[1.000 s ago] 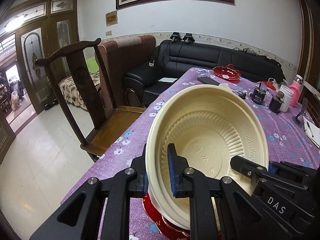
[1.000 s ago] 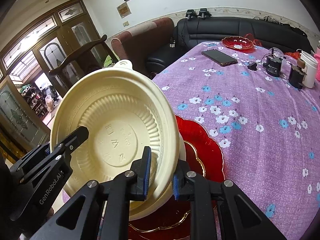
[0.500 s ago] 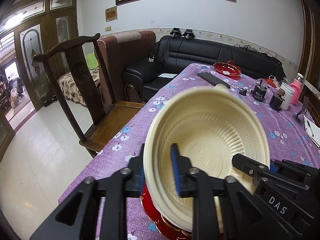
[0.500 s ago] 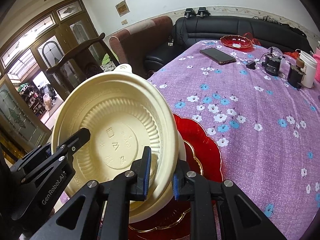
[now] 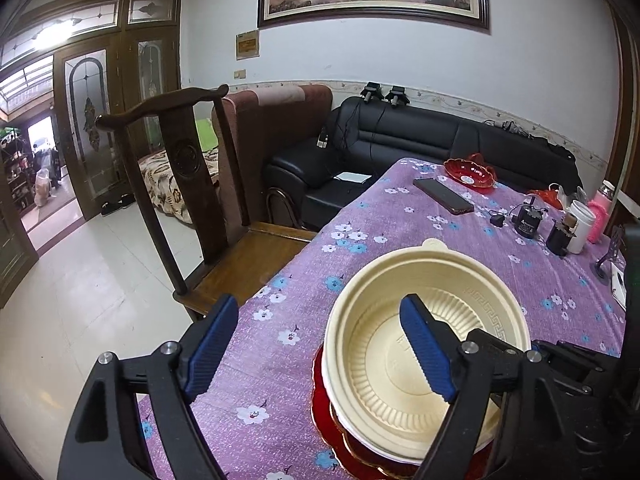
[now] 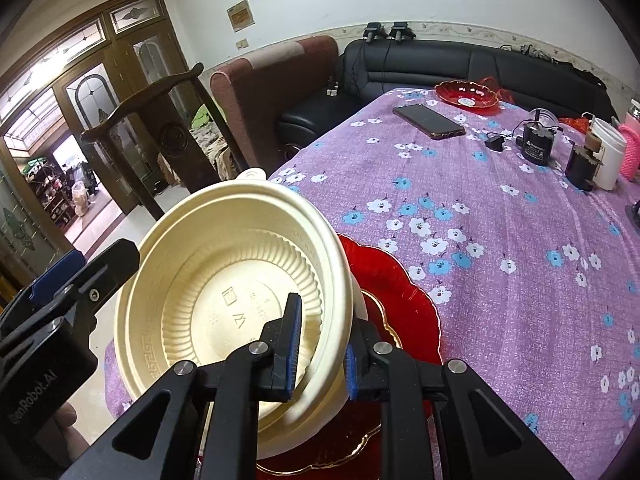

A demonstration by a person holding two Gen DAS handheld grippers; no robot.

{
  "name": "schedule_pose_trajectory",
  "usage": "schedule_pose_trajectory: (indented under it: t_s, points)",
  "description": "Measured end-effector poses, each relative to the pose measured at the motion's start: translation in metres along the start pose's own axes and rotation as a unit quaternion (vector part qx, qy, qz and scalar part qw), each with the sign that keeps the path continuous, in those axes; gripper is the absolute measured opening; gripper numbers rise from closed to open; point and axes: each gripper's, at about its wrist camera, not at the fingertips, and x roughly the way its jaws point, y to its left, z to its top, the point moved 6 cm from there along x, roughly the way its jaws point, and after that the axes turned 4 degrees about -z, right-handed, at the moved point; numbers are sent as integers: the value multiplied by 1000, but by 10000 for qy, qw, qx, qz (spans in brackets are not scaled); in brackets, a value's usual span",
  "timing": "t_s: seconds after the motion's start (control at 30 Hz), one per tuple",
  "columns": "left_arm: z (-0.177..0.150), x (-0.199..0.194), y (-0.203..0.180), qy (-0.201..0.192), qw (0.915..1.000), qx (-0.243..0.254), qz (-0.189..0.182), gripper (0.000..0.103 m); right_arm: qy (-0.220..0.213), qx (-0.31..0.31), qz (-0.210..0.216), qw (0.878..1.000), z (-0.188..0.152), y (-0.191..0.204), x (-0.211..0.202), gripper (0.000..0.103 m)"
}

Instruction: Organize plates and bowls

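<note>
A cream plastic bowl sits in a stack on a red gold-rimmed plate near the table's front edge. My left gripper is open, raised above the bowl's left rim and holds nothing. My right gripper is shut on the cream bowl's near rim, one finger inside and one outside. The plate shows under the bowl in the left wrist view. A second red dish sits at the table's far end.
The purple floral tablecloth covers the table. A phone, a charger, dark jars, a white cup and a pink bottle stand at the far right. A wooden chair stands at the table's left edge.
My left gripper has let go of the bowl's rim, opened wide and pulled back and up. The bowl has settled flatter on the stack. The right gripper stays shut on it.
</note>
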Motion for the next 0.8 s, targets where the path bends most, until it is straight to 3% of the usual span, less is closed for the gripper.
schedule_pose_trajectory:
  t_s: [0.2,0.8]
  points:
    - [1,-2,3,-6,10000,-30,-33,83,-275,85,1,9996,4,-1,-12,64]
    - [1,-21,-18,-75,9998,160,-114,88,-611,286,-108,9977,-2,-23,-40,72]
